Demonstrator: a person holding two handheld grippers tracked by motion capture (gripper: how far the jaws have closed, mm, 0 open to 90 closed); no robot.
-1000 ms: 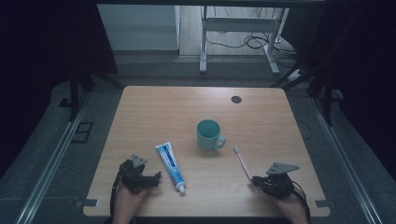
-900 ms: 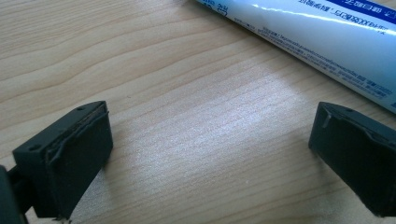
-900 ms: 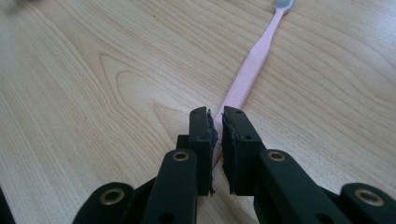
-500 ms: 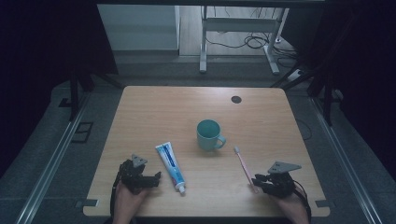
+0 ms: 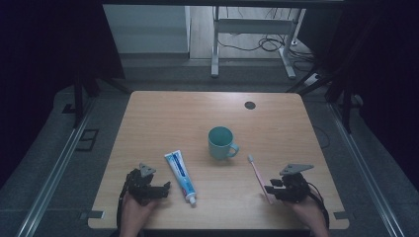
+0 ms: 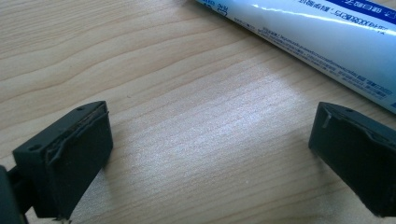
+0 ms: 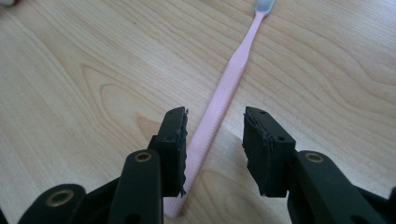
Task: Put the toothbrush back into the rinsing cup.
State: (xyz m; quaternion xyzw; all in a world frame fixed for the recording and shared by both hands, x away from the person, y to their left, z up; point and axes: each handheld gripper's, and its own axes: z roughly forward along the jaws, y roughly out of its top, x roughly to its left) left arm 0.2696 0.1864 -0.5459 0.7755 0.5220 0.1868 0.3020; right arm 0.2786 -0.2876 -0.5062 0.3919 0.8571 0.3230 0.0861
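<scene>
At the table's near edge, the right gripper (image 7: 212,140), jaws just opening around the pink toothbrush (image 7: 219,100) lying flat near the right corner, has yet to grip or lift it, while the left gripper (image 6: 210,149) rests wide open and empty beside the toothpaste (image 6: 322,32).

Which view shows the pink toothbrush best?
The right gripper view: the toothbrush runs lengthwise from handle end to bristles, its handle between the open jaws of the right gripper. The high view shows it small, beside the cup.
</scene>
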